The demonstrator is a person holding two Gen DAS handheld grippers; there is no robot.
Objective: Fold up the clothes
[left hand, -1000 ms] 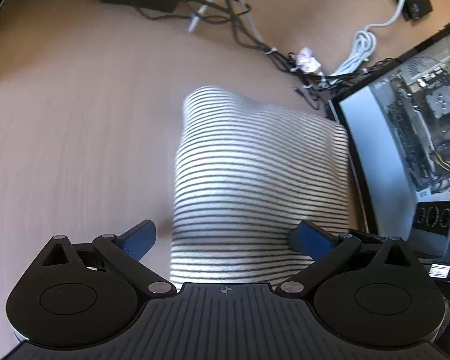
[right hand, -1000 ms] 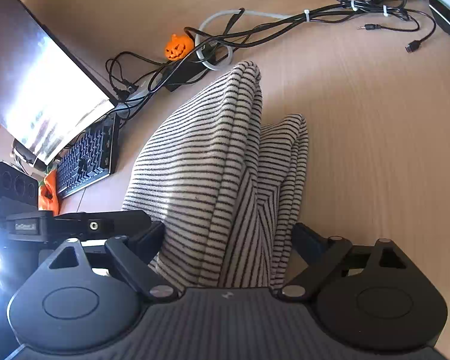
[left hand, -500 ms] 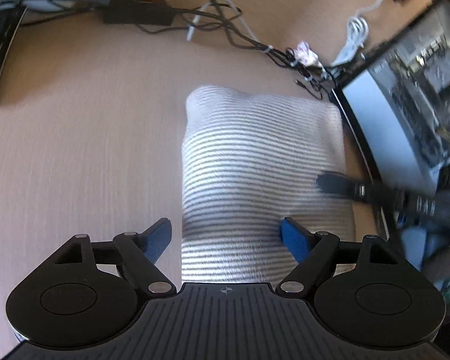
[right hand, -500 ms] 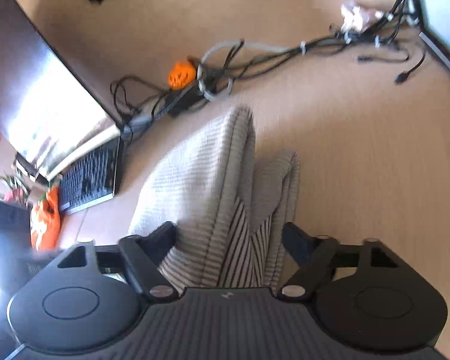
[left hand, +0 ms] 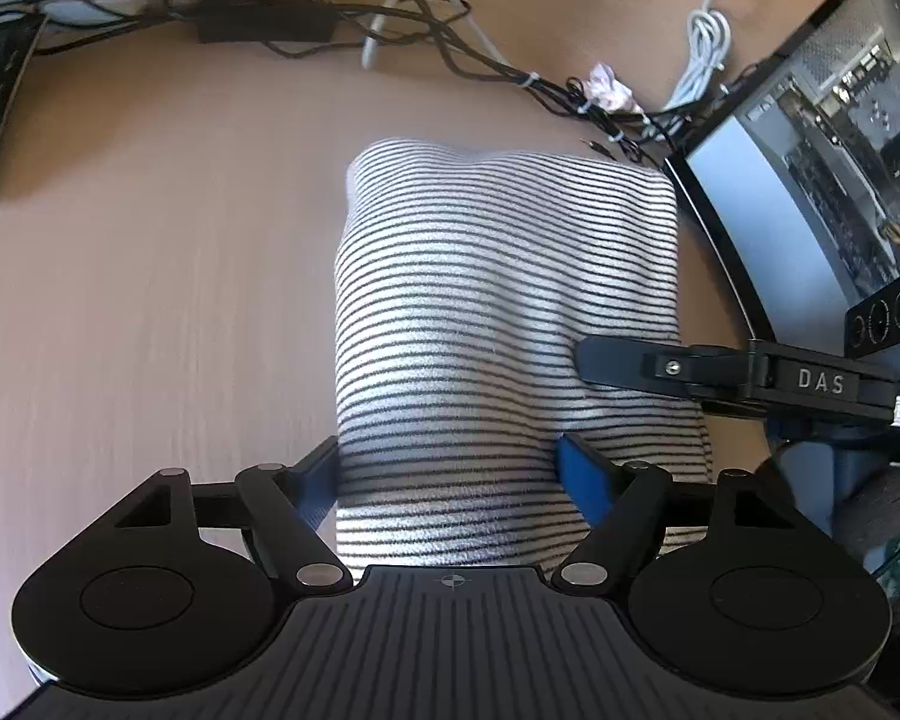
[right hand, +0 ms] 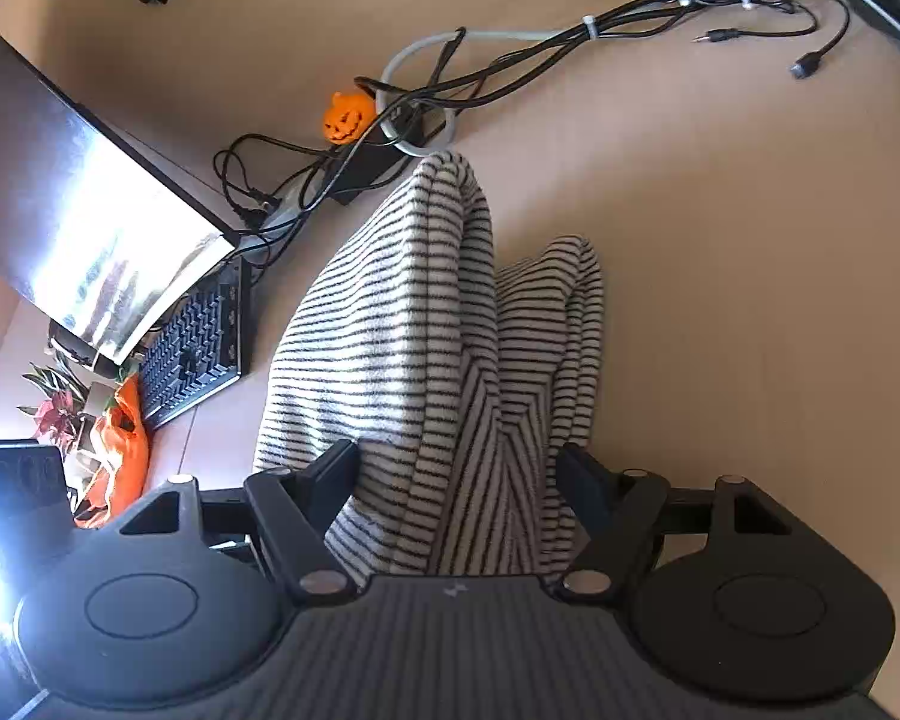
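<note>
Lying between both open tools (left hand: pixel 450 480) (right hand: pixel 456 474): striped garment (left hand: pixel 504 300).

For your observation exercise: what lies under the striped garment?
The striped garment rests on the wooden desk. Anything between its folded layers is covered and cannot be seen.

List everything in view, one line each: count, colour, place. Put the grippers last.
striped garment: one, white with black stripes, folded on the desk centre.
desk: one, tan wood, under everything.
pumpkin figure: one, orange, by the cables at the back.
cables: a tangle, black, white and grey, along the back.
keyboard: one, black, left in the right wrist view.
monitor: one, dark frame, above the keyboard.
computer case: one, black, glass side, right of the garment.
left gripper: one, black with blue pads, open, straddling the garment.
right gripper: one, black, open, straddling the garment's layered edge.
</note>
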